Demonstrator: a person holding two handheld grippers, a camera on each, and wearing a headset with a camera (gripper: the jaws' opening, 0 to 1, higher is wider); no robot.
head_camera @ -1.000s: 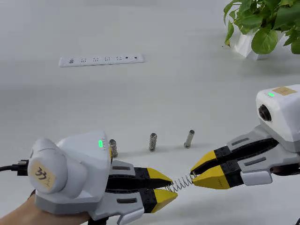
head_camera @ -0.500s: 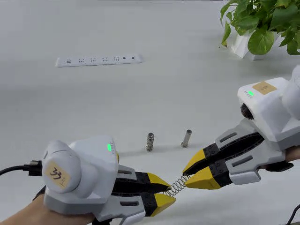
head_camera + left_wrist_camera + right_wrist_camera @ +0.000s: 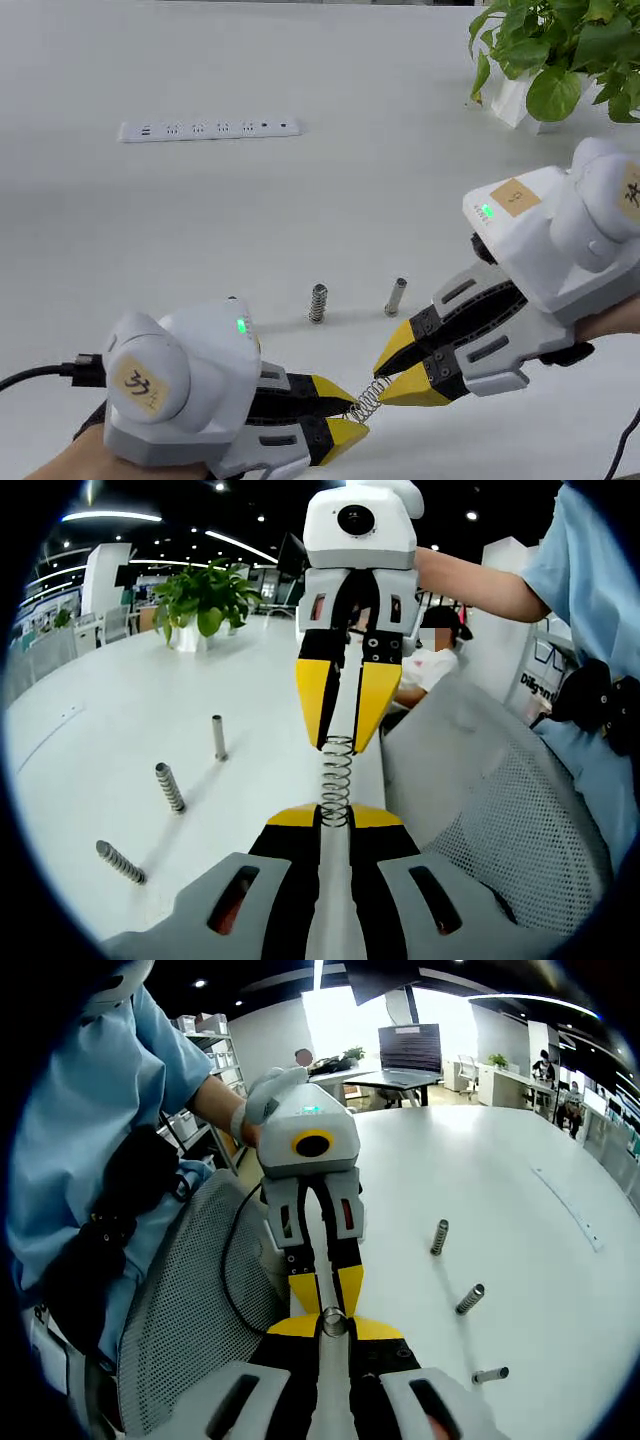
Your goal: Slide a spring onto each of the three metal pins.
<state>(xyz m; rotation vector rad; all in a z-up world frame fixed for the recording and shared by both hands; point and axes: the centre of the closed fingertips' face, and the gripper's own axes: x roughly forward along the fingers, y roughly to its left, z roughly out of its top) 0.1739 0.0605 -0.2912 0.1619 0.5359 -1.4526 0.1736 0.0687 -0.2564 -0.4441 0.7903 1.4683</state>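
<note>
Two pins are already loaded; the left gripper and the right gripper are both clamping the last spring, the bare pin waiting beyond their jaws.

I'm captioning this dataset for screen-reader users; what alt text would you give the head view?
The left gripper and right gripper, both handheld and yellow-tipped, hold one spring spanning between their tips over a white table. Behind them stand a spring-covered pin and a bare pin; a power strip and a potted plant sit farther back.
</note>
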